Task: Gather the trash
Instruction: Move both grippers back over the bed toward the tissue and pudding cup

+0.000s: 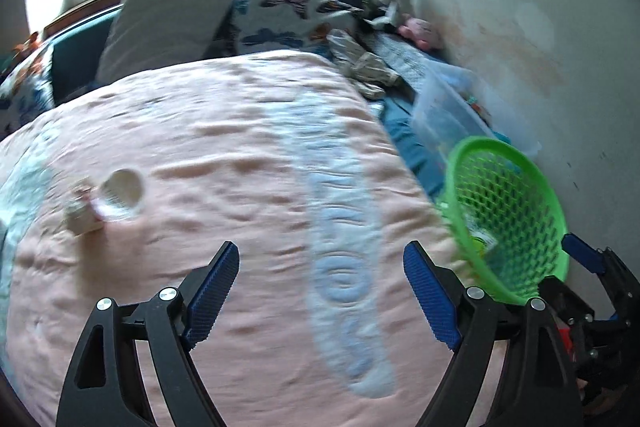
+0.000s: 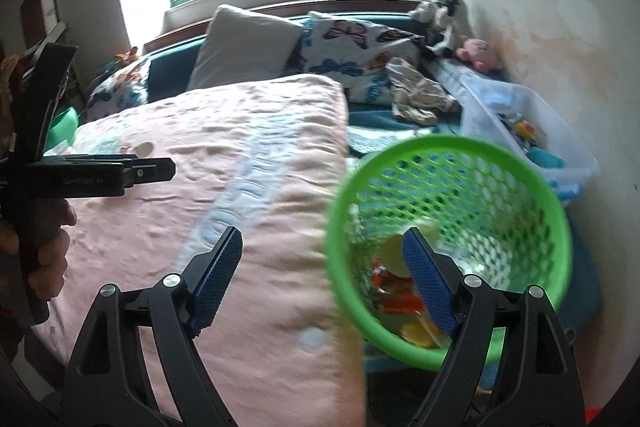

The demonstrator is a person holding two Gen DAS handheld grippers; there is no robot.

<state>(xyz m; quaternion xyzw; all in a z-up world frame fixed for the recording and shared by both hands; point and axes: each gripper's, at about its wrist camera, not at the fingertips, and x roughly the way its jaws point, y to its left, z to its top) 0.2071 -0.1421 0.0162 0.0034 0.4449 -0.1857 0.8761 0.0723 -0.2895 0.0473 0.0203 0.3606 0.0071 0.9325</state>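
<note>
A crumpled clear cup with a bit of wrapper (image 1: 116, 197) lies on the pink blanket (image 1: 224, 131), ahead and to the left of my left gripper (image 1: 320, 291). That gripper hangs open over the blanket with nothing between its fingers. A green mesh basket (image 1: 480, 143) stands at the blanket's right edge. In the right wrist view the green mesh basket (image 2: 440, 143) holds orange and yellow wrappers (image 2: 396, 295). My right gripper (image 2: 324, 283) is open and empty, its right finger in front of the basket's mouth. A hand (image 2: 48, 259) holds the left gripper (image 2: 170, 169) at the far left.
Pillows (image 2: 244, 47) lean at the head of the bed under a window. A crumpled cloth (image 2: 416, 95), plush toys (image 2: 478, 53) and a clear bin of toys (image 2: 532, 143) line the wall on the right. The bed's near edge drops off below the basket.
</note>
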